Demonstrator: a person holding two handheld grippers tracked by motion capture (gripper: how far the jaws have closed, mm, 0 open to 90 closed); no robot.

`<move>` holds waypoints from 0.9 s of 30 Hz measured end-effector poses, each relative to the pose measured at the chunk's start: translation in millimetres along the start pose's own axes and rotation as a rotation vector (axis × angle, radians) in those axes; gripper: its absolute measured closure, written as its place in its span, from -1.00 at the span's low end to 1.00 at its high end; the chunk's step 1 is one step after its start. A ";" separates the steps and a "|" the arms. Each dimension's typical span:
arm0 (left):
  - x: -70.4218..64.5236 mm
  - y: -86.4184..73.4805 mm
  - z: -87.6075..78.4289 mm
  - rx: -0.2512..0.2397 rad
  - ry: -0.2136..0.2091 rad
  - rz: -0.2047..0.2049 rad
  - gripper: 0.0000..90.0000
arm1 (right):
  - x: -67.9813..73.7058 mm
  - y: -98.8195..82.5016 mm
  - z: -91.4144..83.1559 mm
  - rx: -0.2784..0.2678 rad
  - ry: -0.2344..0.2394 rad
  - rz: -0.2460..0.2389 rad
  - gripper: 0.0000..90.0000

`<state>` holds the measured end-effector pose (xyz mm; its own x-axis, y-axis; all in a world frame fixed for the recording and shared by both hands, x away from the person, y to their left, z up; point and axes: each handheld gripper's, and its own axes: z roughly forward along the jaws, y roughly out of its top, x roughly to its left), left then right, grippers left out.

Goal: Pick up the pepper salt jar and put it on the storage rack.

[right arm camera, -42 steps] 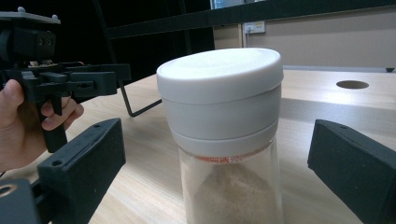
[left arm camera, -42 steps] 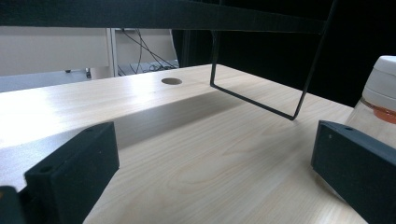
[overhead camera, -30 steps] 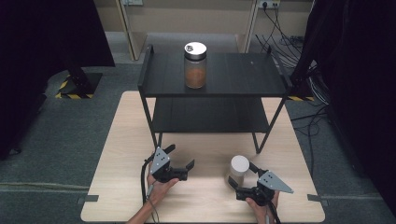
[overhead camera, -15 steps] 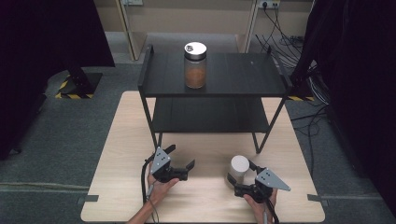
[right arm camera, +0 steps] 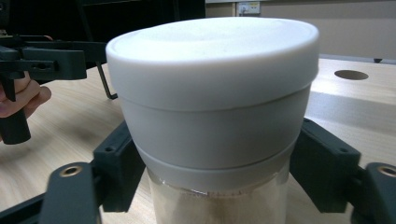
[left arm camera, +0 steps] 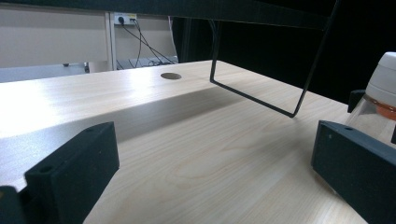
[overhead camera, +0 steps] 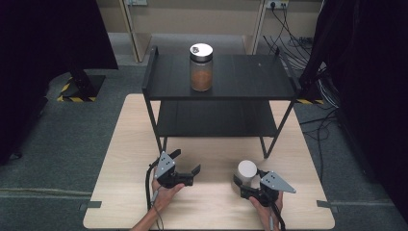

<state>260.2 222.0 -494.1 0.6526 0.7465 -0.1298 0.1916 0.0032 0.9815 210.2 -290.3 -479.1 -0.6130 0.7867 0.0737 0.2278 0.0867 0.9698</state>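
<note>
A glass jar with a white lid and pale brown contents stands on the wooden table at the front right. My right gripper is around it. Its jaws have just been closing, and in the right gripper view the pads press on the jar's sides just under the lid. My left gripper rests at the front left, open, with only bare table between its jaws. The jar's lid shows at the right edge of the left gripper view.
A black two-level shelf stands on the far half of the table. On its top level sits a second jar with brown contents and a pale lid. The shelf's wire leg lies ahead of the left gripper.
The right gripper's jaws have closed in on the white-lidded jar. The jar and the left gripper have stayed in place.
</note>
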 end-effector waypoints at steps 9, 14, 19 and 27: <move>0.3 -0.5 1.0 0.006 -0.001 -0.001 -0.99 | 3.7 2.9 -1.3 0.006 -0.009 -0.043 -0.24; 0.2 -0.7 1.2 0.009 -0.005 0.001 -0.99 | 5.7 3.1 -2.6 0.003 -0.018 -0.051 -0.23; 0.3 -0.6 1.1 0.010 -0.002 0.001 -0.99 | 4.5 3.8 -4.9 -0.002 -0.018 -0.046 -0.22; -0.2 -0.9 1.2 0.011 -0.001 0.002 -0.99 | 6.9 6.6 -9.2 -0.024 -0.017 -0.061 -0.22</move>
<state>260.8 221.0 -495.2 0.6536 0.7460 -0.1276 0.1979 -0.0057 0.9802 200.5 -289.9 -470.1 -0.6119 0.7909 0.0101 0.1717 0.1204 0.9778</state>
